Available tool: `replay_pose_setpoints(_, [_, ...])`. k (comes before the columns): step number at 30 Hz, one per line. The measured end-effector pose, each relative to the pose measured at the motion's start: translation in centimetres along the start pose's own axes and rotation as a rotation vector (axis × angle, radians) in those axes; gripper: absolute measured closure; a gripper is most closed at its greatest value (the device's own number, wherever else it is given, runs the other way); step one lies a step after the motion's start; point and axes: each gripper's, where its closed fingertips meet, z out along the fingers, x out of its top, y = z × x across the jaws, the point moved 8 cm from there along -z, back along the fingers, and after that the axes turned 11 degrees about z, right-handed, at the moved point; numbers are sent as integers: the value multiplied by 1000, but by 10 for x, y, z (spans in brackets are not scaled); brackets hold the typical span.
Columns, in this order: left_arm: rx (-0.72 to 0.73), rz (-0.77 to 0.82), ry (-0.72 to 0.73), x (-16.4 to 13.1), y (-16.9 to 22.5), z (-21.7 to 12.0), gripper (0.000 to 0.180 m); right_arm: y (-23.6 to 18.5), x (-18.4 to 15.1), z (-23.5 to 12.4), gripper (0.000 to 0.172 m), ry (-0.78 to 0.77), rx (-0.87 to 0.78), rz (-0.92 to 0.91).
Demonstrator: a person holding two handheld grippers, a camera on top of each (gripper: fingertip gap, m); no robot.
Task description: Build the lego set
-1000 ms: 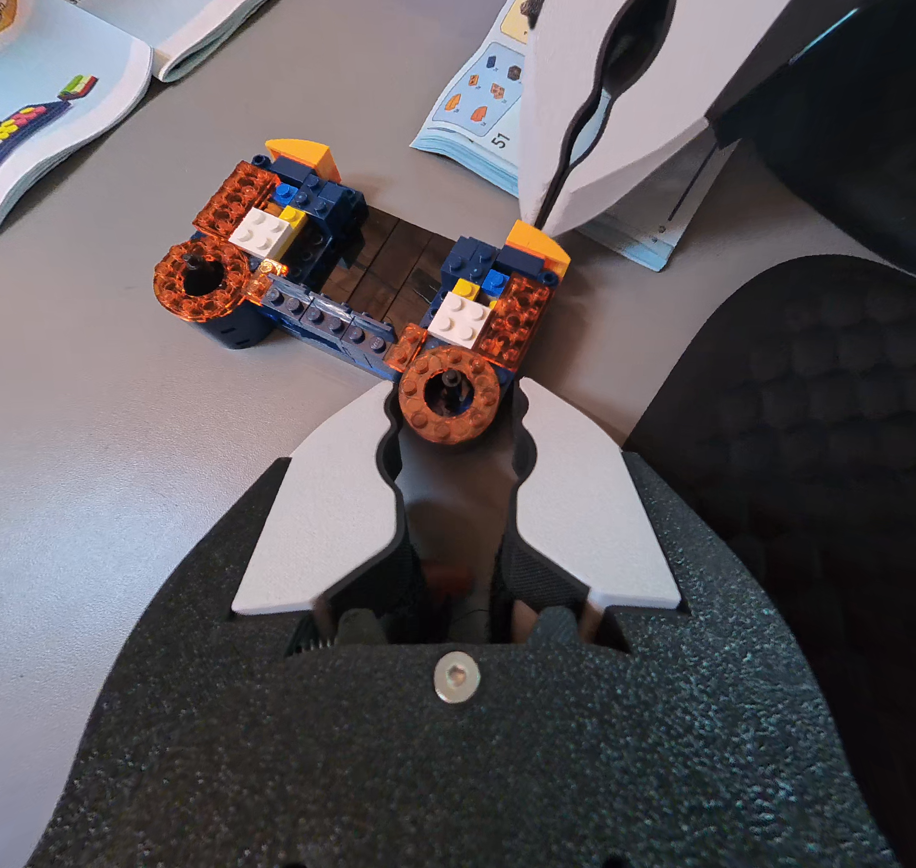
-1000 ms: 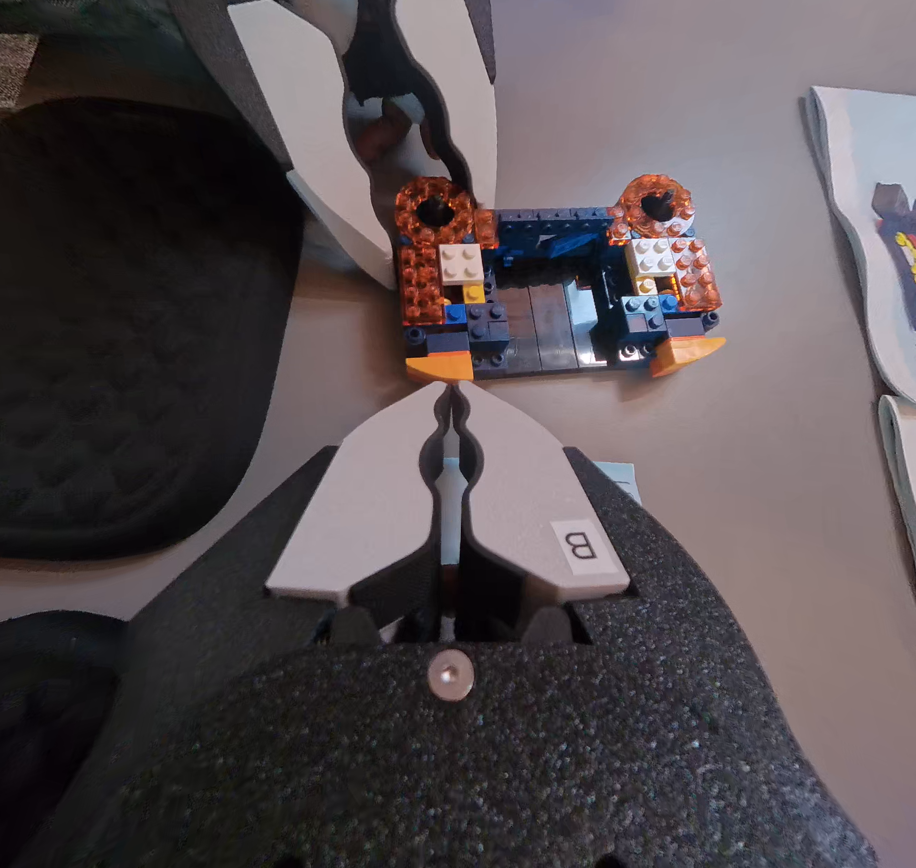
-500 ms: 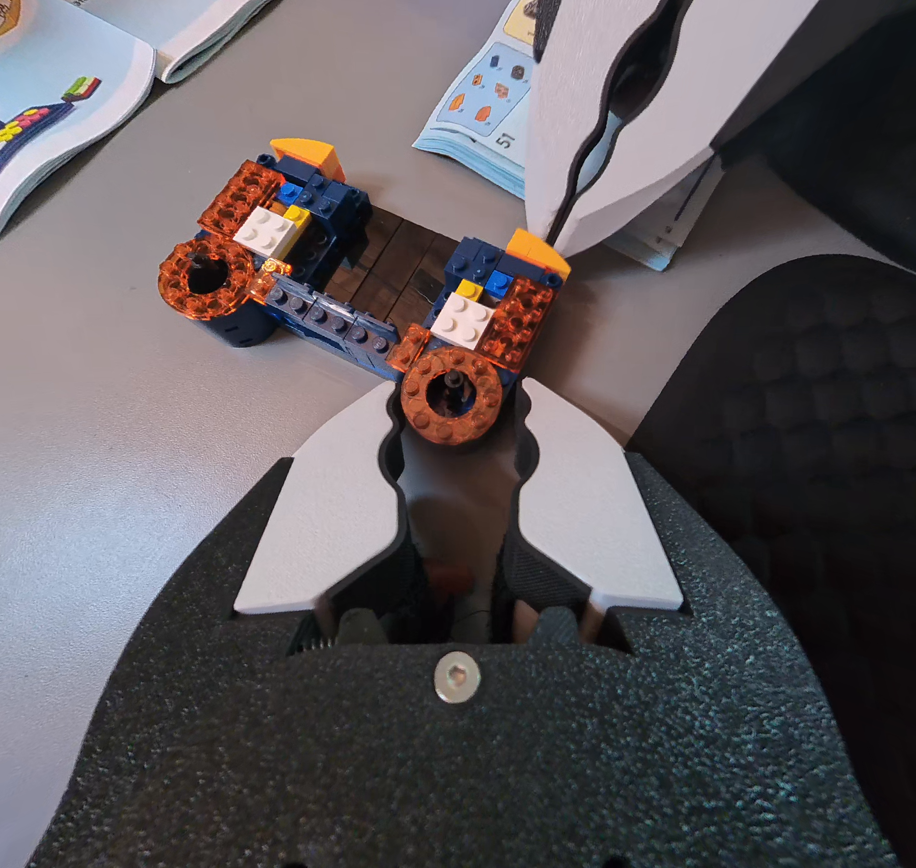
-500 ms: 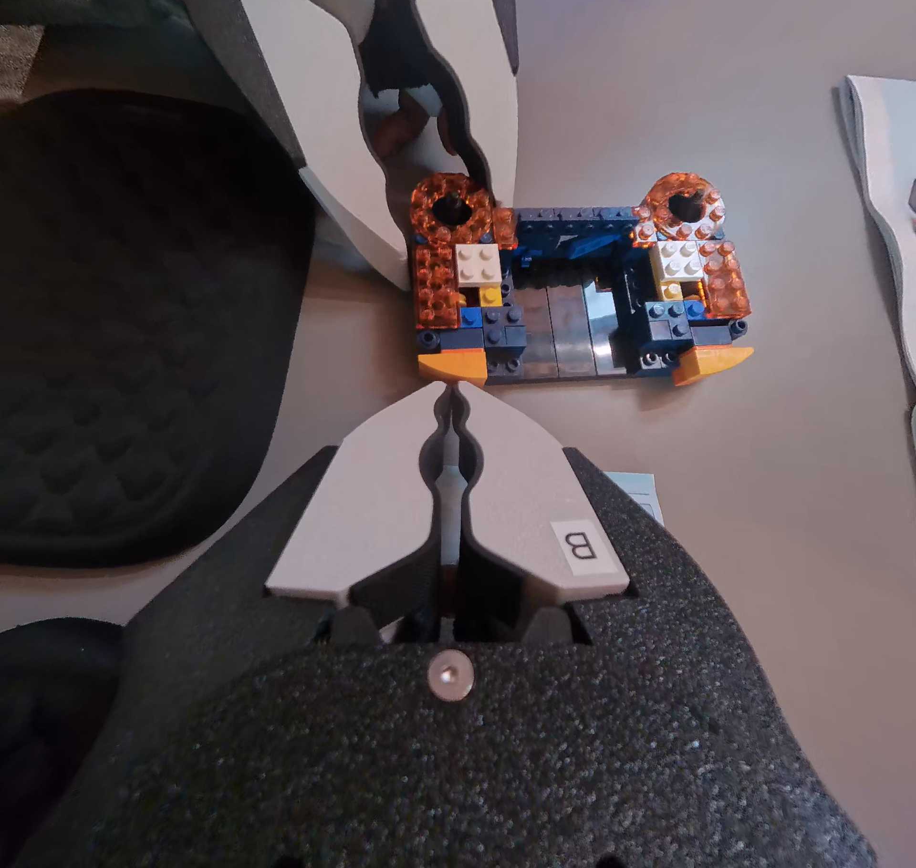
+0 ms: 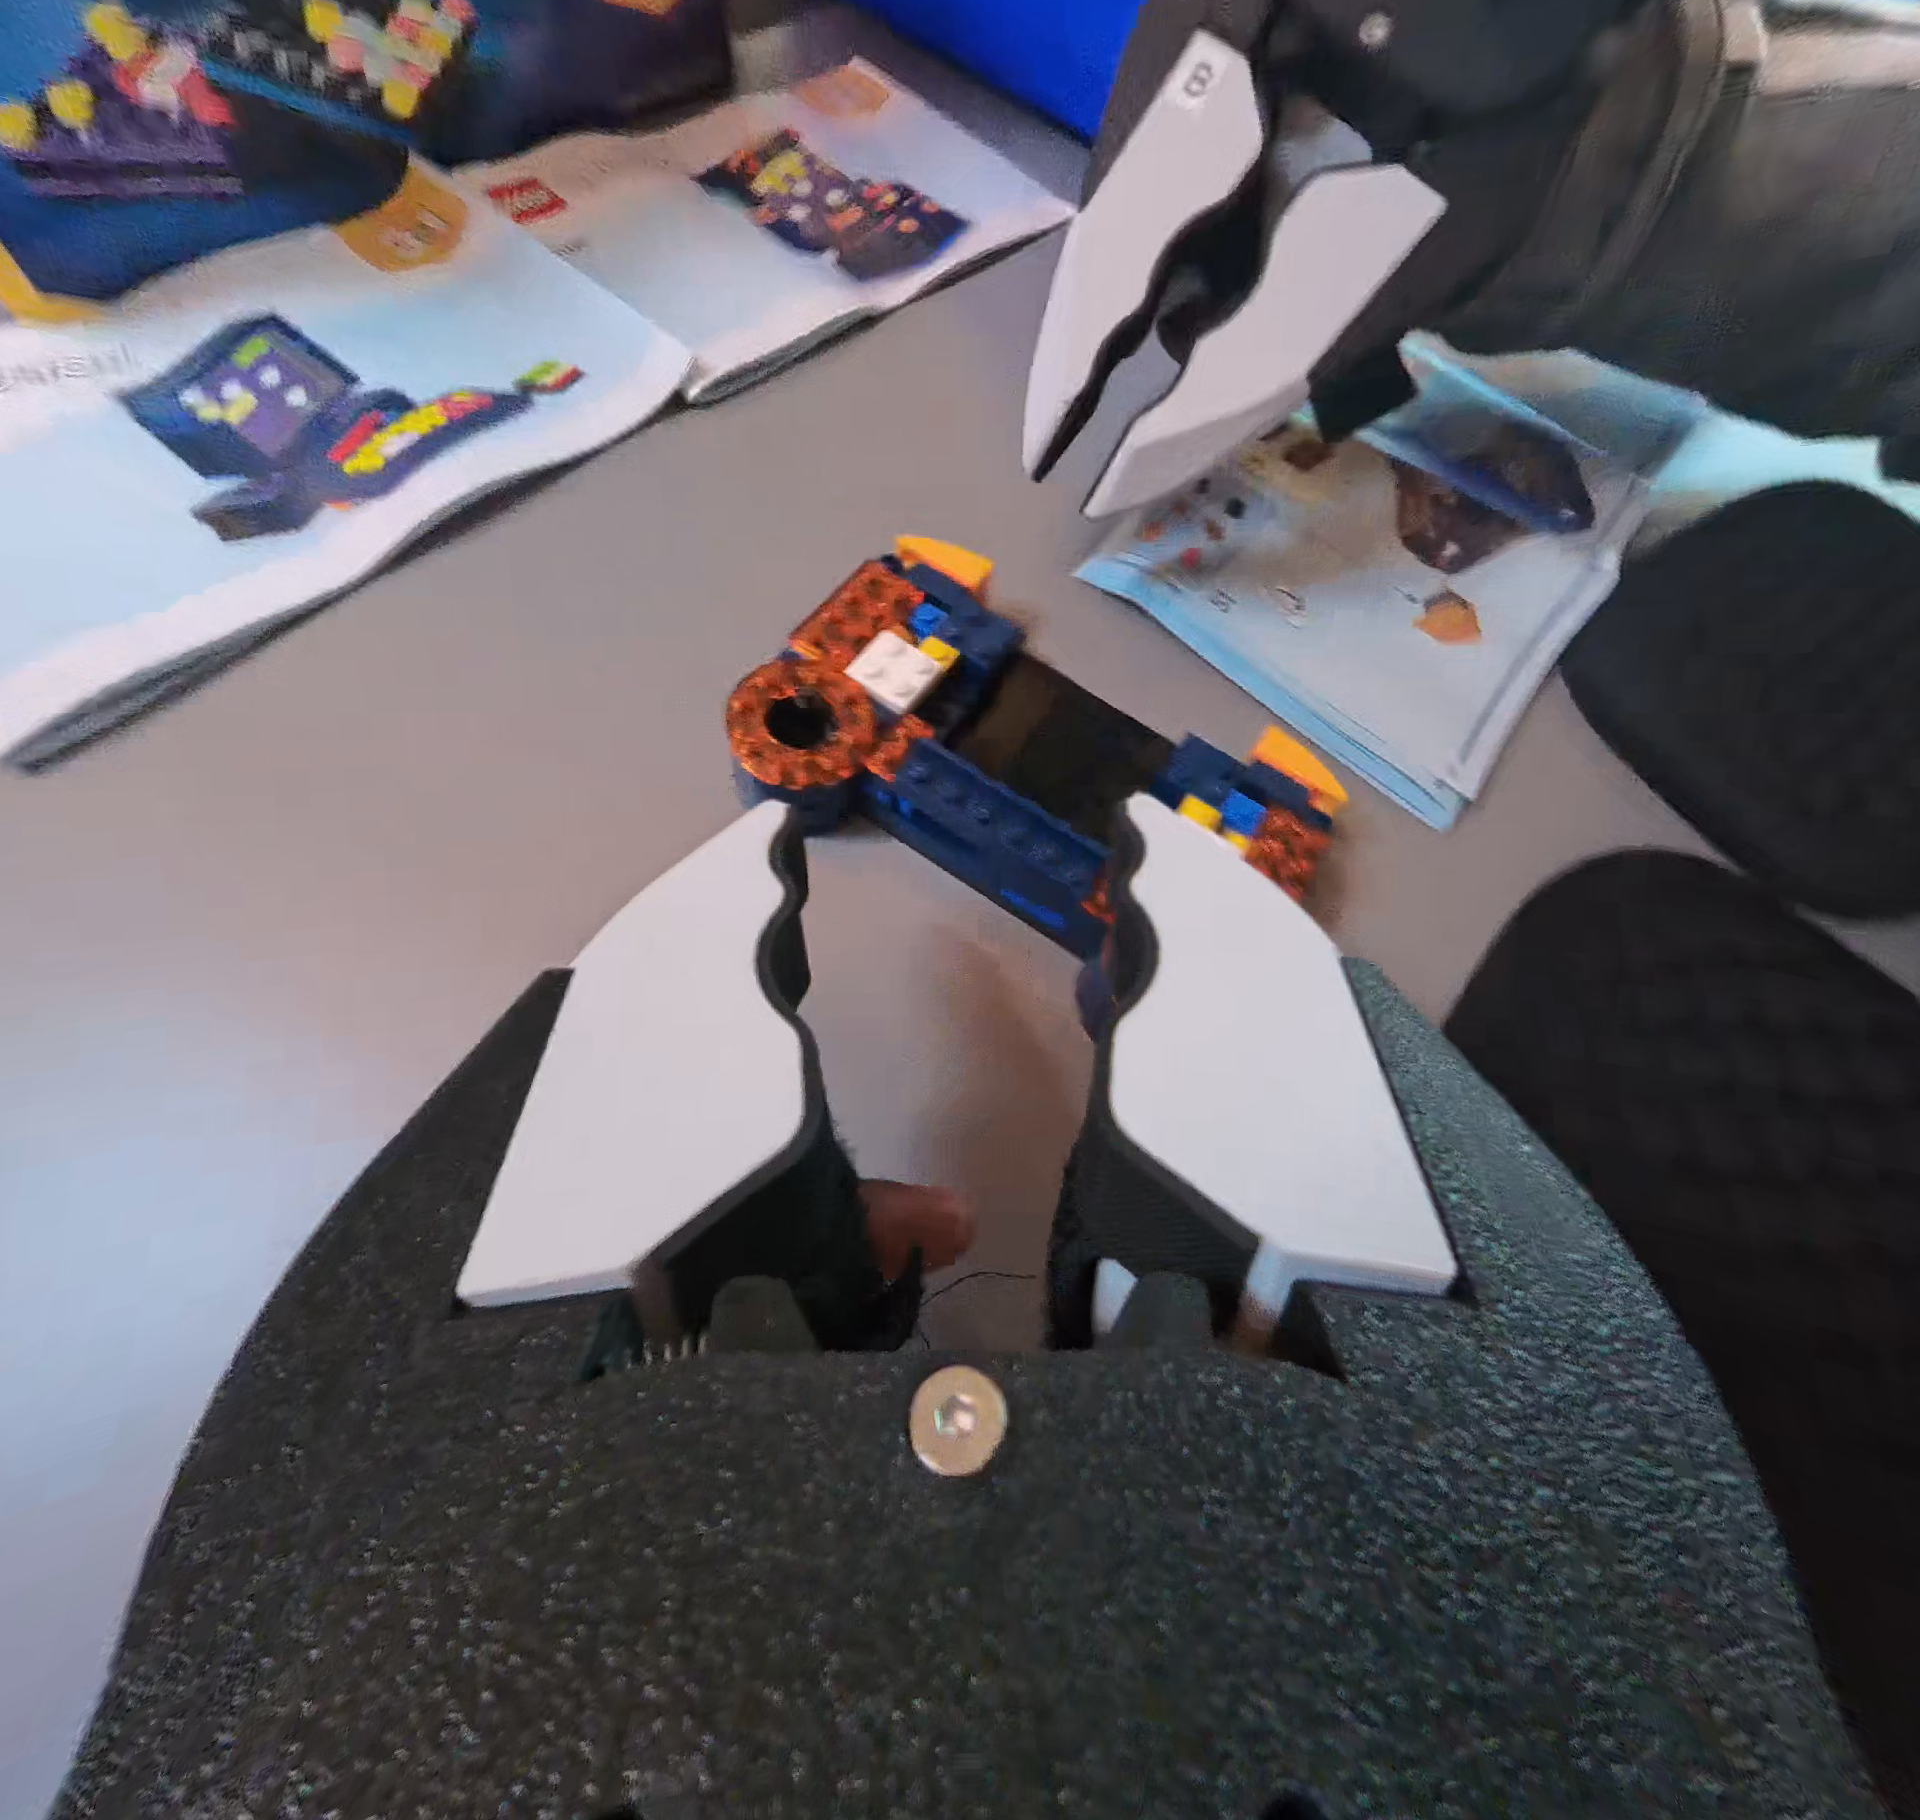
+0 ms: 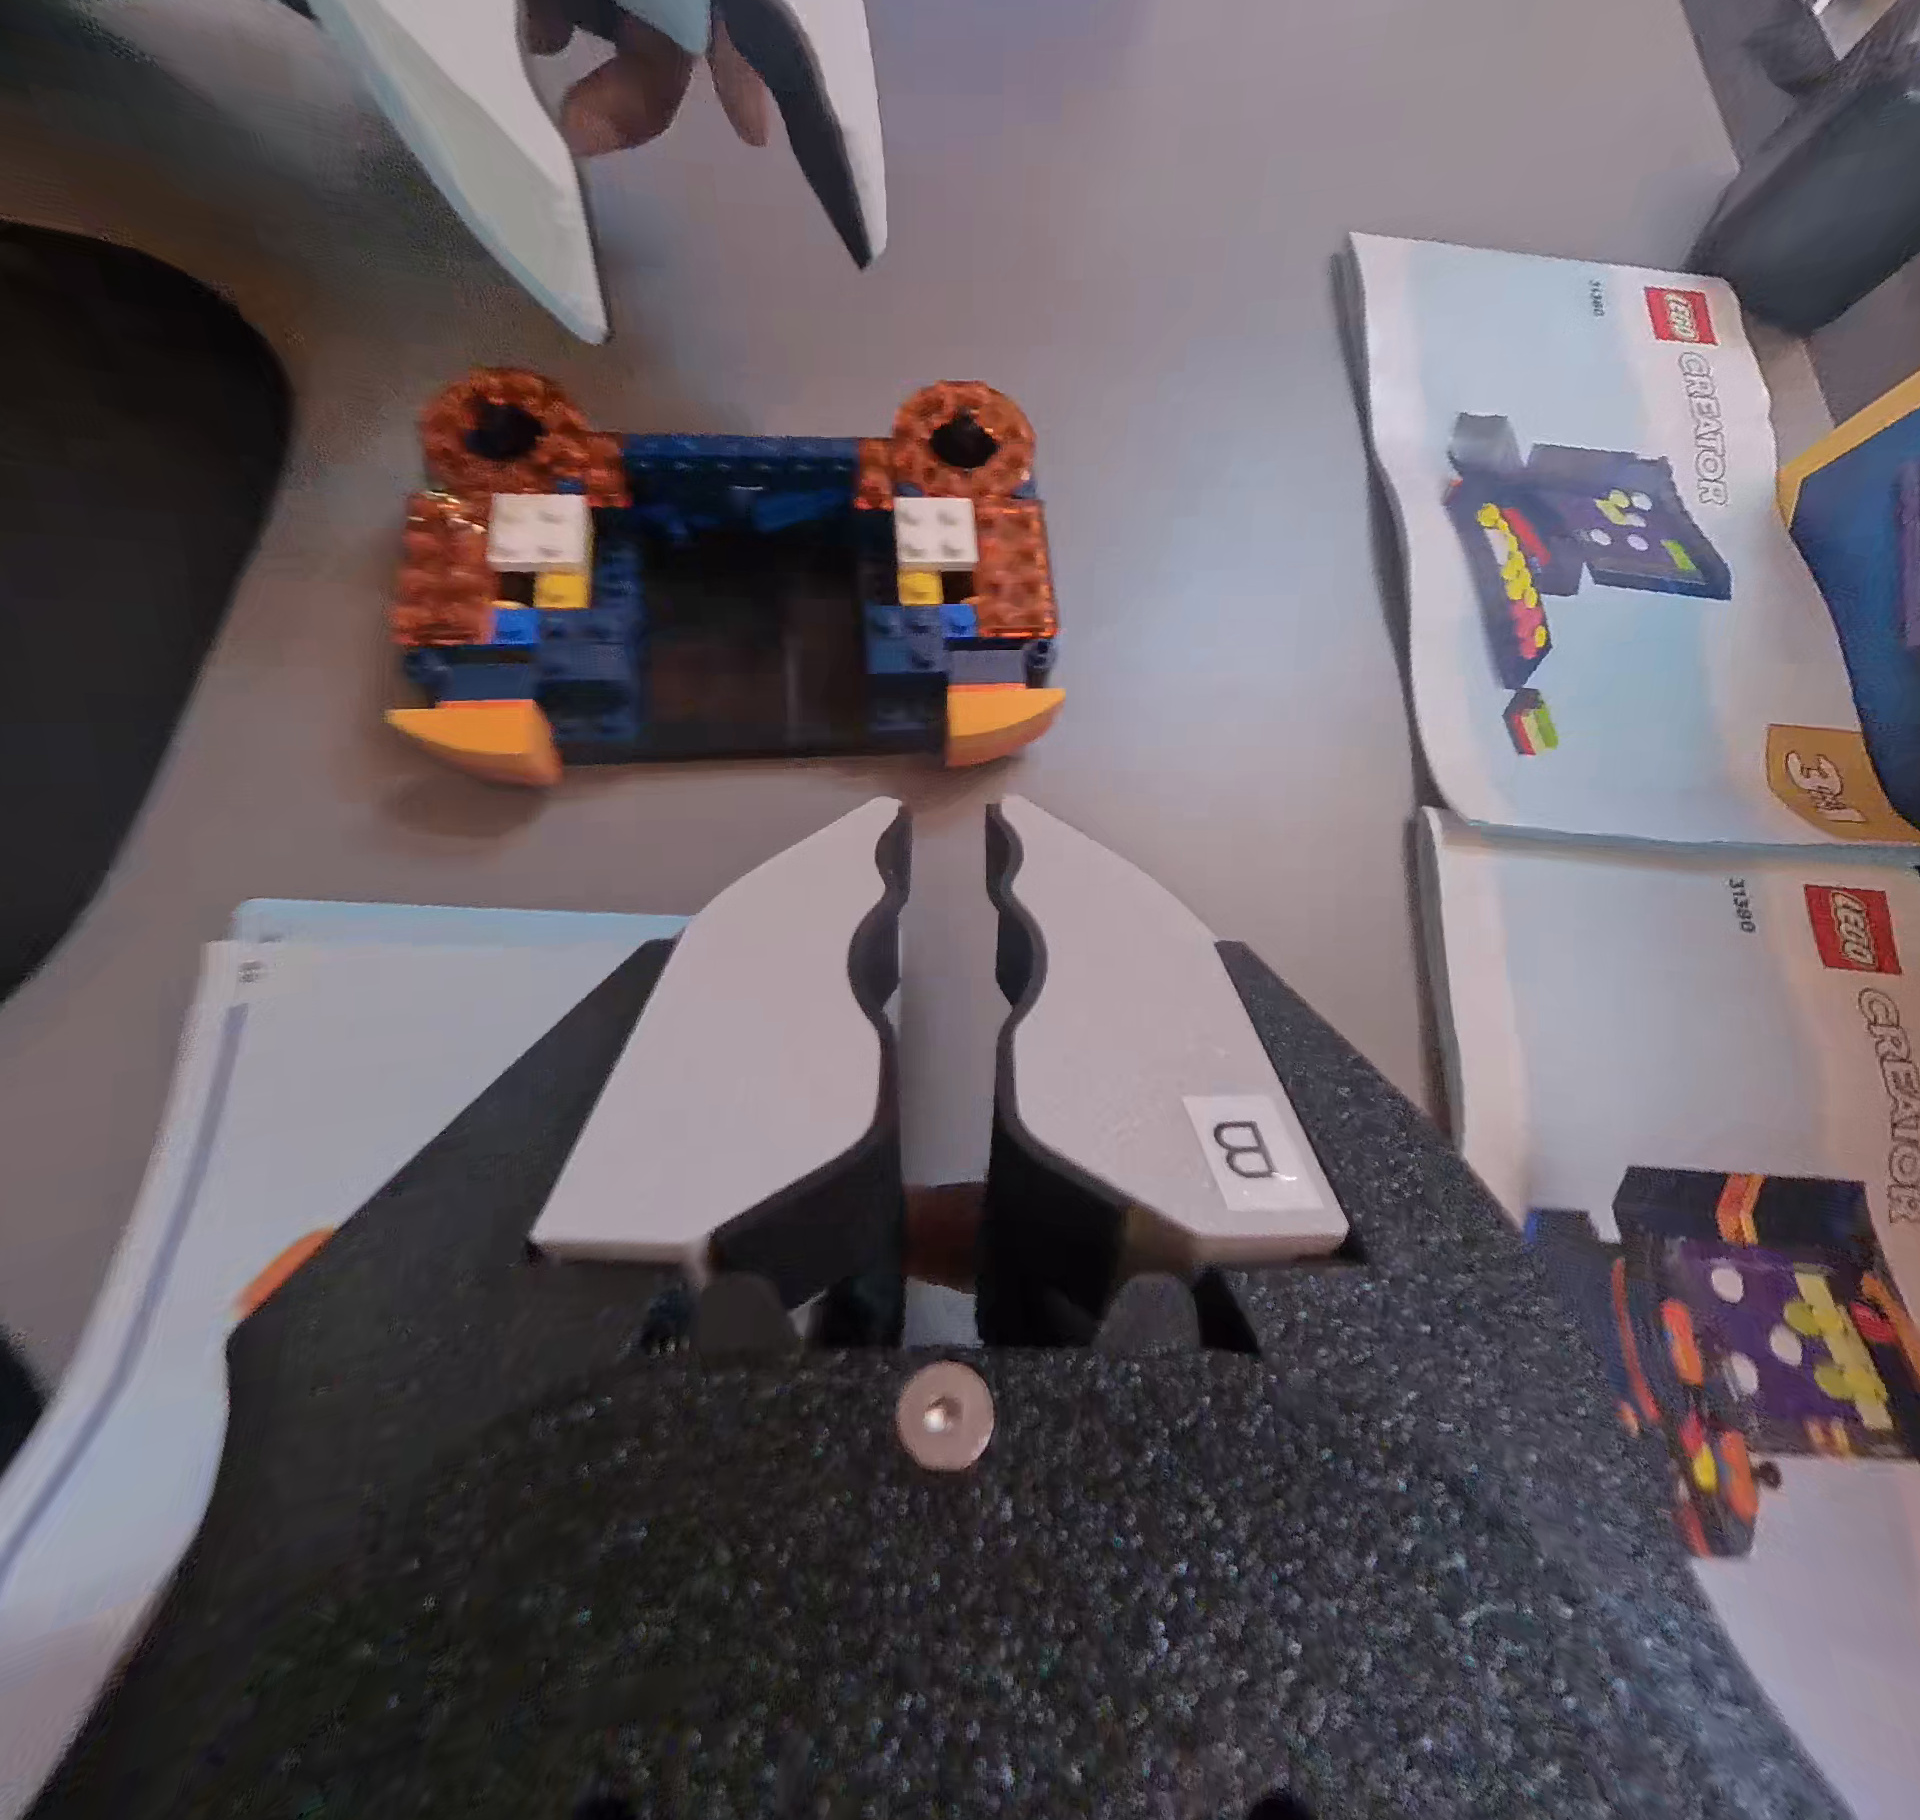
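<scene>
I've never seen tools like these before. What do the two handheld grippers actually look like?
Both look alike: the left gripper and right gripper each have a rough, speckled black body with a silver screw in its middle, and two pale grey, pointed fingers with wavy black inner edges. One right finger bears a small white lettered sticker.

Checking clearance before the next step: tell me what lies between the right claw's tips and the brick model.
In the right wrist view, only bare grey table lies between the right claw and the brick model; its fingers stand slightly apart, holding nothing.
</scene>
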Motion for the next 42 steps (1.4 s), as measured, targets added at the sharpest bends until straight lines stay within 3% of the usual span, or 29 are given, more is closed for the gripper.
replay_pose_setpoints(5, [-98, -109, -47, 4, -9, 26, 157, 6, -2, 18, 161, -6, -4, -55])
replay_pose_setpoints(20, [-75, -66, -49, 1, -8, 29, 158, 5, 2, 27, 170, 3, -29, -86])
replay_pose_setpoints(22, [-109, -70, -38, 3, -8, 25, 152, 7, 1, 25, 169, 20, -8, -71])
replay_pose_setpoints(25, [-28, -70, 1, 6, -20, 7, 153, 14, -3, 21, 168, 23, -18, -67])
replay_pose_setpoints(29, [76, -6, -145, -8, -29, 8, 157, 15, -3, 23, 165, 36, 11, -78])
replay_pose_setpoints(33, [83, 94, -243, -16, -26, 26, 158, 14, -1, 29, 165, 36, 40, -91])
replay_pose_setpoints(42, [72, 72, -230, -15, -23, 30, 155, 14, 0, 26, 165, 31, 33, -91])
